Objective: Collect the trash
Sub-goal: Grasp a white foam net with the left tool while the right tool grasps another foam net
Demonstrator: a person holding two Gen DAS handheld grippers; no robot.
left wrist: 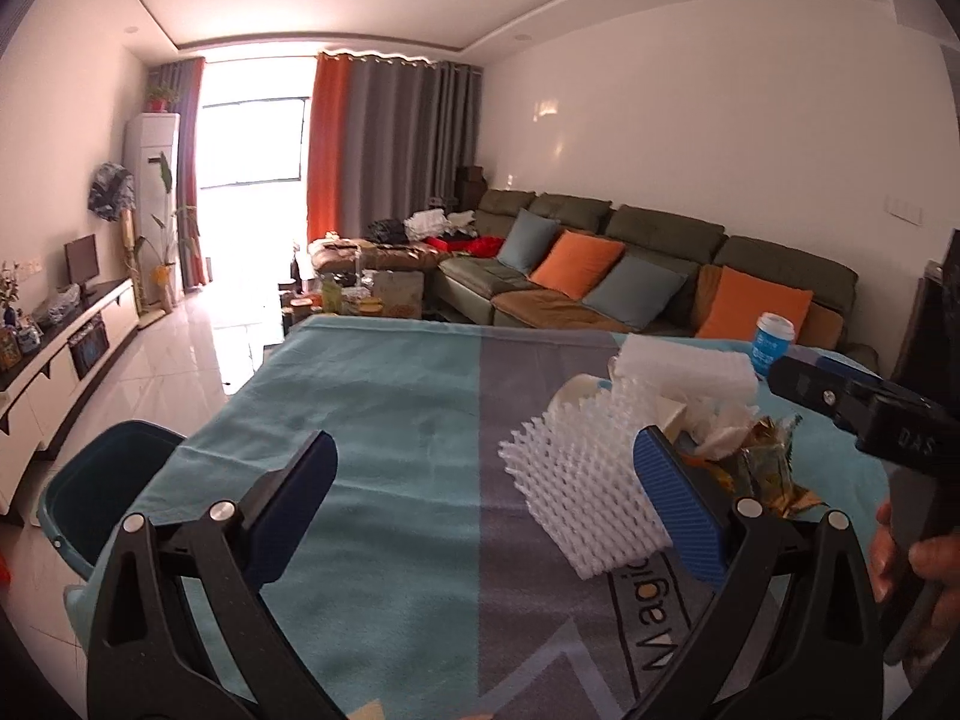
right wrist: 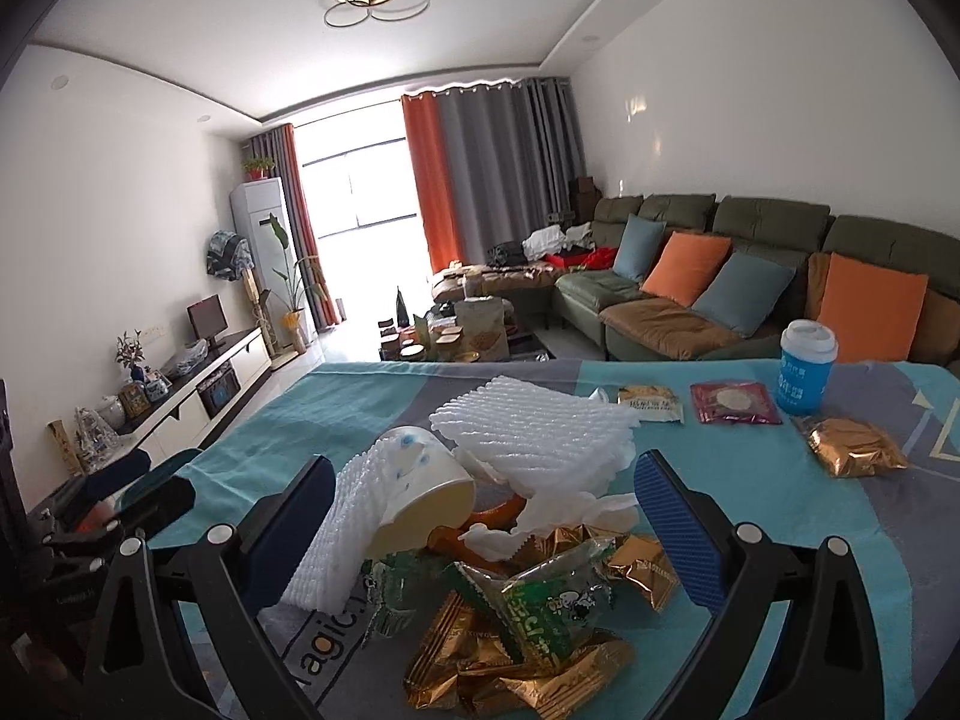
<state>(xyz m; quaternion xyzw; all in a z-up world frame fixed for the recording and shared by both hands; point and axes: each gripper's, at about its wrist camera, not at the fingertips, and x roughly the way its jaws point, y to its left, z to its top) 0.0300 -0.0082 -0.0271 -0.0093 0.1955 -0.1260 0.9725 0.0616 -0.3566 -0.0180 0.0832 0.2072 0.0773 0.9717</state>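
Left gripper (left wrist: 486,498): jaws wide, empty, white foam fruit net (left wrist: 576,480) by its right finger | Right gripper (right wrist: 480,516): jaws wide over near trash pile of paper cup (right wrist: 420,492), green wrapper (right wrist: 540,606), gold wrappers (right wrist: 528,678) | Blue bin (left wrist: 102,480): floor, table's left.

left gripper (left wrist: 483,489): jaws spread wide, nothing between the blue pads, held low and pointing forward
right gripper (right wrist: 483,510): jaws spread wide, nothing clamped, pointing forward and slightly down
right hand (left wrist: 918,564): wrapped around the dark handle of the right gripper, seen at the left camera's right edge
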